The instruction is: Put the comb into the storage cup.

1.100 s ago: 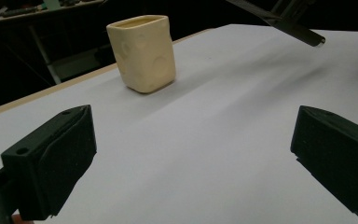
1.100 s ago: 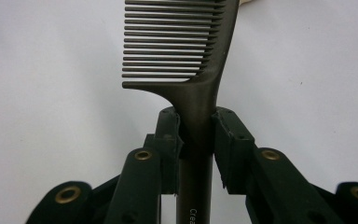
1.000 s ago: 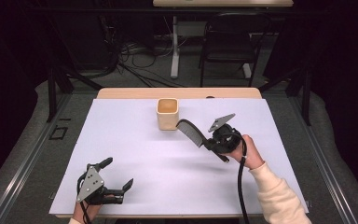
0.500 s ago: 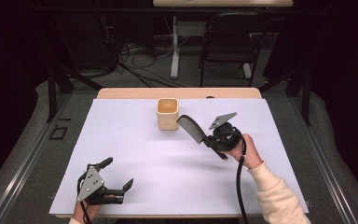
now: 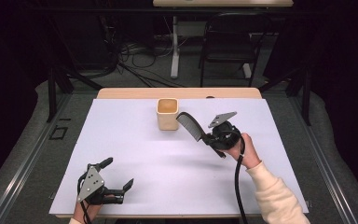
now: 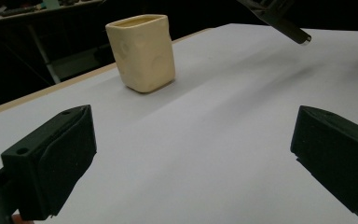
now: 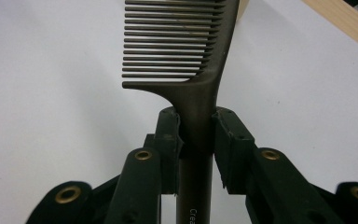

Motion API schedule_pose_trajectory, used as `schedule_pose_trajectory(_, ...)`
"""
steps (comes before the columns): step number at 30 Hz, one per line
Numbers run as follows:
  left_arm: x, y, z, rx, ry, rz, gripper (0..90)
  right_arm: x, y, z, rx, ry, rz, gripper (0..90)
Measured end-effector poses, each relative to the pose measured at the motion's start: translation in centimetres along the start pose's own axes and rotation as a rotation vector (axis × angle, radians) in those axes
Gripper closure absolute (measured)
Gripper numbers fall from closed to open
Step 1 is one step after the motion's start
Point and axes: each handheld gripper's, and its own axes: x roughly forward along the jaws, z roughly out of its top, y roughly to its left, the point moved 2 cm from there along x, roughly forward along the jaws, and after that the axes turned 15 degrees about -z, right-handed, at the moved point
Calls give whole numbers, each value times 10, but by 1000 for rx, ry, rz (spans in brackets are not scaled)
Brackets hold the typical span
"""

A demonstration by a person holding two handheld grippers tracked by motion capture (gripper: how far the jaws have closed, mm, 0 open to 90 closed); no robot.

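A dark comb point(image 5: 189, 125) point(image 7: 191, 56) is held above the white sheet by its handle, with my right gripper point(image 5: 208, 136) point(image 7: 196, 135) shut on it. Its toothed end points toward the cream square cup point(image 5: 167, 113) point(image 6: 142, 51), which stands upright at the back middle of the sheet. The comb's head hangs just right of the cup's rim. My left gripper point(image 5: 116, 173) point(image 6: 191, 154) rests low at the front left with its jaws wide open and nothing between them. In the left gripper view the comb's handle tip point(image 6: 293, 33) shows at the top right.
A white sheet point(image 5: 135, 154) covers most of the wooden table point(image 5: 130, 93). A chair point(image 5: 228, 42), a table leg and cables stand on the dark floor behind. A person's sleeve point(image 5: 275, 196) comes in at the bottom right.
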Motion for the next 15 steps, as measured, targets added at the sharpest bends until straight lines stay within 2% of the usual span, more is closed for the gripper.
schedule_pose_trajectory(15,1,0,0,-3,1,-1,2,-1,0,7,7,-30,-8,721)
